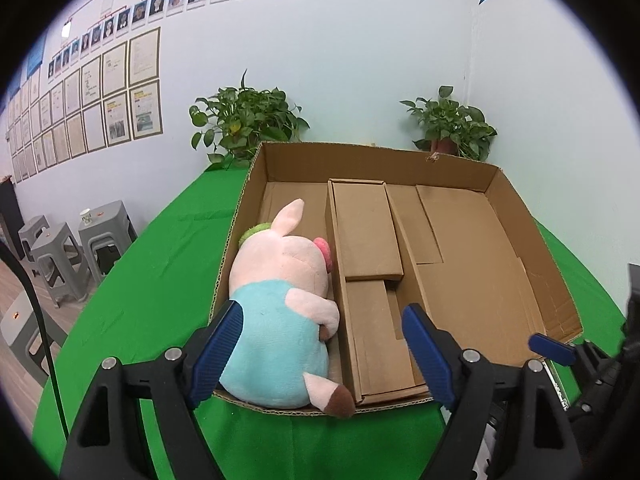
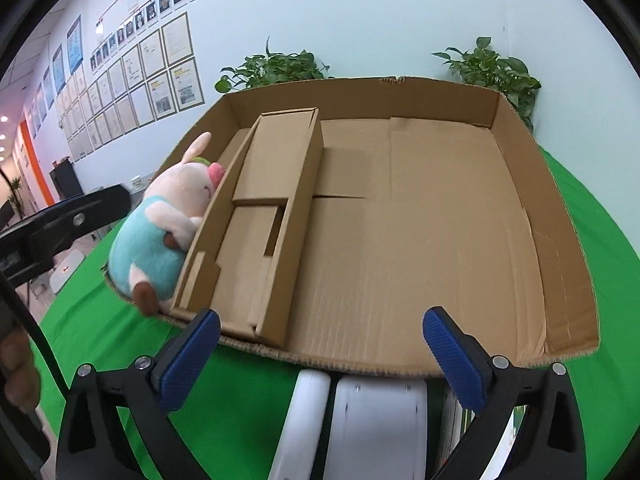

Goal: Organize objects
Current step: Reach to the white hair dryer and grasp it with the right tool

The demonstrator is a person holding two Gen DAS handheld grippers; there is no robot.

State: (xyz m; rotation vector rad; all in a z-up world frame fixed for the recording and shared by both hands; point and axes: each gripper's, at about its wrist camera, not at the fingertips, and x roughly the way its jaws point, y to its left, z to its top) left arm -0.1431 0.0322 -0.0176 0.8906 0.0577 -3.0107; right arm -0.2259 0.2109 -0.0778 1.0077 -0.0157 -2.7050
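Observation:
A plush pig (image 1: 280, 312) in a light blue shirt lies in the narrow left compartment of an open cardboard box (image 1: 532, 220); one foot hangs over the front edge. My left gripper (image 1: 322, 310) is open around the pig's body, its left pad beside the blue shirt and its right pad well clear over the middle compartment. The right wrist view has the pig (image 2: 160, 224) at the box's (image 2: 560, 216) left side. At the front edge my right gripper (image 2: 322, 318) stands wide open with nothing between its fingers. A white rounded object (image 2: 376, 420) lies just below it on the green cloth.
Cardboard dividers (image 2: 296, 208) split the box; its large right section (image 2: 440, 220) holds nothing. Green cloth (image 1: 152, 280) covers the table. Two potted plants (image 1: 244, 120) (image 1: 452, 124) stand behind the box by the wall. Grey stools (image 1: 60, 256) stand at the left. A hand (image 2: 16, 372) shows at the left edge.

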